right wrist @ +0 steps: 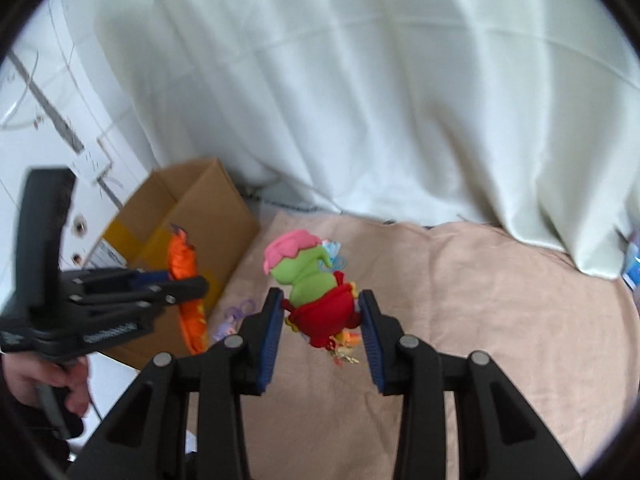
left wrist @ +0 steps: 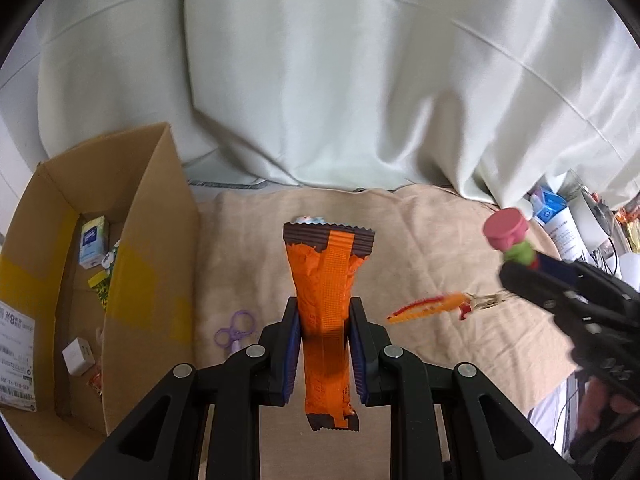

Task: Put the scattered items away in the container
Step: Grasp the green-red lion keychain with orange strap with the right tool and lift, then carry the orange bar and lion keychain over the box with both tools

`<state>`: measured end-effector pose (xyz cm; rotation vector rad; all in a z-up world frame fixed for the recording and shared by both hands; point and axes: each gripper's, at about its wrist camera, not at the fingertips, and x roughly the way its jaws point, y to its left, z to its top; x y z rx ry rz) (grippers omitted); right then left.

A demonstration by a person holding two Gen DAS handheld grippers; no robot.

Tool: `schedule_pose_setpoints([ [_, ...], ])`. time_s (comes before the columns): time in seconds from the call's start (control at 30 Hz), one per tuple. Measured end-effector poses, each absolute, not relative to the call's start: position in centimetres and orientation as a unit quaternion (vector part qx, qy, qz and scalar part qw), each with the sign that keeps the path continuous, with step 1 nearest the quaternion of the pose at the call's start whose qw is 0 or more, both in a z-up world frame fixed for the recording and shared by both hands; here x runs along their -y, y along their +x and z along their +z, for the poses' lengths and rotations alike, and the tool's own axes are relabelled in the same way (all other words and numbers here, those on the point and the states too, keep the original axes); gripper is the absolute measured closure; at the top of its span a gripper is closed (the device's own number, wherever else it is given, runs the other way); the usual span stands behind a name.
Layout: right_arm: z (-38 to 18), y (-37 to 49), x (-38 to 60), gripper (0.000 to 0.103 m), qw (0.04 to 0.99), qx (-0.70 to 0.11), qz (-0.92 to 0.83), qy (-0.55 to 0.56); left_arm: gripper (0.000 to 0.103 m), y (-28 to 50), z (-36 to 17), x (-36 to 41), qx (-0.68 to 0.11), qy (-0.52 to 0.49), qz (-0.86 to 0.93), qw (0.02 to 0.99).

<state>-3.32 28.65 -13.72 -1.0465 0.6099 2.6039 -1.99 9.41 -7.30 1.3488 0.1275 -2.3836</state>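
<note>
My left gripper [left wrist: 325, 306] is shut on an orange snack wrapper [left wrist: 324, 280], which stands up between the pads above the beige cloth. The open cardboard box [left wrist: 152, 240] sits just to its left, holding a tissue pack [left wrist: 93, 242], a white cube [left wrist: 78, 356] and small packets. My right gripper [right wrist: 320, 294] is shut on a green plush toy [right wrist: 308, 276] with a pink hat and red body. An orange-red trinket [left wrist: 428, 306] dangles from the toy on a chain. In the right wrist view the left gripper [right wrist: 188, 284] holds the wrapper [right wrist: 184, 260] beside the box [right wrist: 192, 216].
Small purple scissors [left wrist: 236, 330] lie on the cloth [left wrist: 440, 240] near the box. A pale blue-white item [left wrist: 308, 220] shows behind the wrapper's top. A white curtain [left wrist: 320, 80] hangs behind. Cartons and clutter [left wrist: 556, 216] stand at the far right. A hand [right wrist: 48, 380] grips the left handle.
</note>
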Motion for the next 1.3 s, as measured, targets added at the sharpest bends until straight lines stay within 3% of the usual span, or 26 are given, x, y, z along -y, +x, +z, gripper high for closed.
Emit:
schedule_pose_setpoints([
  [0.83, -11.7, -0.4, -27.9, 0.061, 0.169, -0.225, 0.901, -0.33, 0.08, -1.6, -5.3, -11.4, -0.021, 0.473, -0.86, 0.187],
  [1.3, -2.6, -6.8, -26.1, 0.061, 0.112, -0.151, 0.949, -0.251, 0.08, -0.3, 5.2, -7.2, -0.005, 0.396, -0.889, 0.231],
])
